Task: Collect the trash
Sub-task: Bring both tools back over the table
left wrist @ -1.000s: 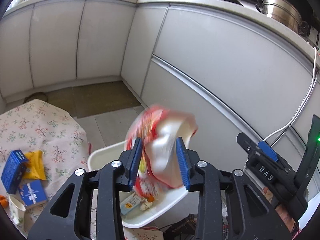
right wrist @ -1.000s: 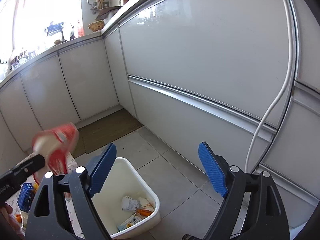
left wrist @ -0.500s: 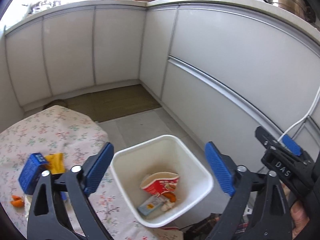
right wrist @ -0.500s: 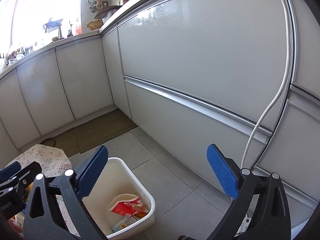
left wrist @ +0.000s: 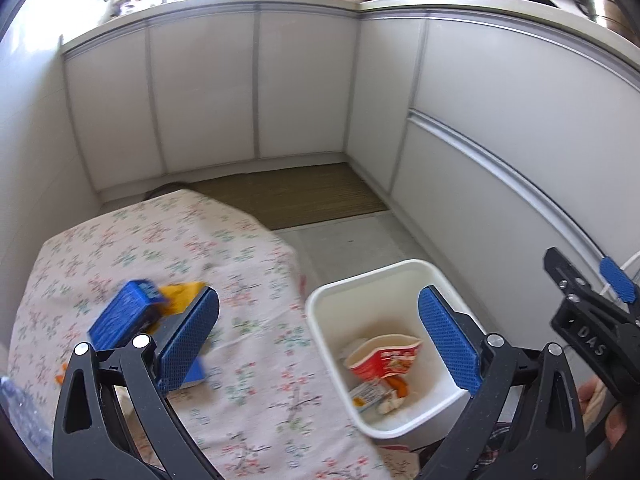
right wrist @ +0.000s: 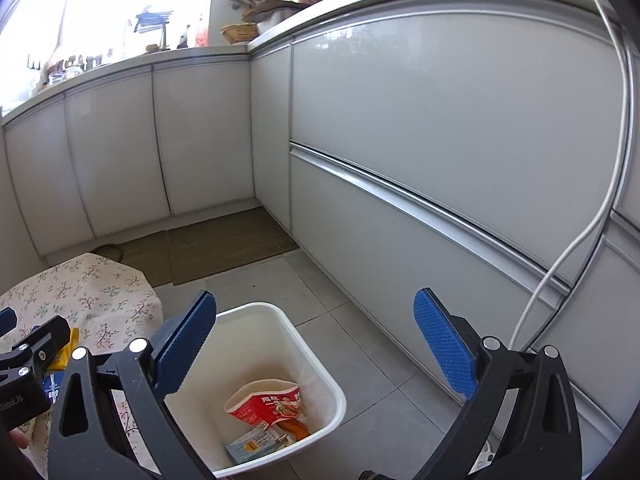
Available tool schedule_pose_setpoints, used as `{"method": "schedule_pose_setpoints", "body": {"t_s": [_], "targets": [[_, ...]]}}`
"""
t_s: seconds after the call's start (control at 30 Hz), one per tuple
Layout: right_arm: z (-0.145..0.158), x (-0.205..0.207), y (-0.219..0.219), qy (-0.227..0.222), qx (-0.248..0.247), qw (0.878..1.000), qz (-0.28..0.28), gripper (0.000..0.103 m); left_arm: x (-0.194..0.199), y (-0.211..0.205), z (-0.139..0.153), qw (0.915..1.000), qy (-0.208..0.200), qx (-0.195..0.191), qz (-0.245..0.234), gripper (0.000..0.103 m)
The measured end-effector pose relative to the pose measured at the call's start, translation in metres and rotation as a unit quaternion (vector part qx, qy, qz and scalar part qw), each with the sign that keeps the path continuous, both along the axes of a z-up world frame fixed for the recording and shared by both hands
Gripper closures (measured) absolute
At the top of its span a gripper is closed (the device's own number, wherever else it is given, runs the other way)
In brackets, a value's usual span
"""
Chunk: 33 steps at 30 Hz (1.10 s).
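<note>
A white bin (left wrist: 328, 308) stands on the floor beside the table; it also shows in the right wrist view (right wrist: 320, 364). A crushed red noodle cup (left wrist: 384, 360) lies inside it with a small packet and orange scraps, and the cup shows in the right wrist view too (right wrist: 268, 404). My left gripper (left wrist: 320, 340) is open and empty, above the table edge and bin. My right gripper (right wrist: 316, 344) is open and empty above the bin. A blue box (left wrist: 124, 312) and a yellow wrapper (left wrist: 180, 292) lie on the table.
The table (left wrist: 160, 240) has a floral cloth. White kitchen cabinets (right wrist: 440, 120) run along the back and right. A brown mat (right wrist: 224, 244) lies on the tiled floor. A white cable (right wrist: 580, 240) hangs at the right.
My left gripper opened and dropped the red noodle cup into the bin. It has since swung left toward the table. My right gripper stayed open.
</note>
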State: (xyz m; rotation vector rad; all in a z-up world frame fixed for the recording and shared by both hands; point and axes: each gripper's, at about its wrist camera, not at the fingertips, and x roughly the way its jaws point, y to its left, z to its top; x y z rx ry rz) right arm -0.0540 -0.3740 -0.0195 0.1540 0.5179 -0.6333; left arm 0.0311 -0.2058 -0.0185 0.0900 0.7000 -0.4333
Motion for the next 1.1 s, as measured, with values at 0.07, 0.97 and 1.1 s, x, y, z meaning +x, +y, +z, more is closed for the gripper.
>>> {"method": "schedule_pose_setpoints", "body": {"t_s": [0.07,0.97,1.1], "targets": [[0.0,0.006,0.008,0.004,-0.006,1.0,0.011,0.007,0.005,0.012,-0.003,0.9998,0.006,0.001,0.018,0.007],[-0.02,0.076,0.148,0.048,-0.051,0.982,0.178,0.007,0.037,0.185,-0.042,0.9735,0.086,0.01,0.212,0.007],[-0.025,0.082,0.165,0.061,-0.058,0.976,0.199,0.007,0.046,0.215,-0.06,0.9596,0.121,0.01,0.254,0.007]]}}
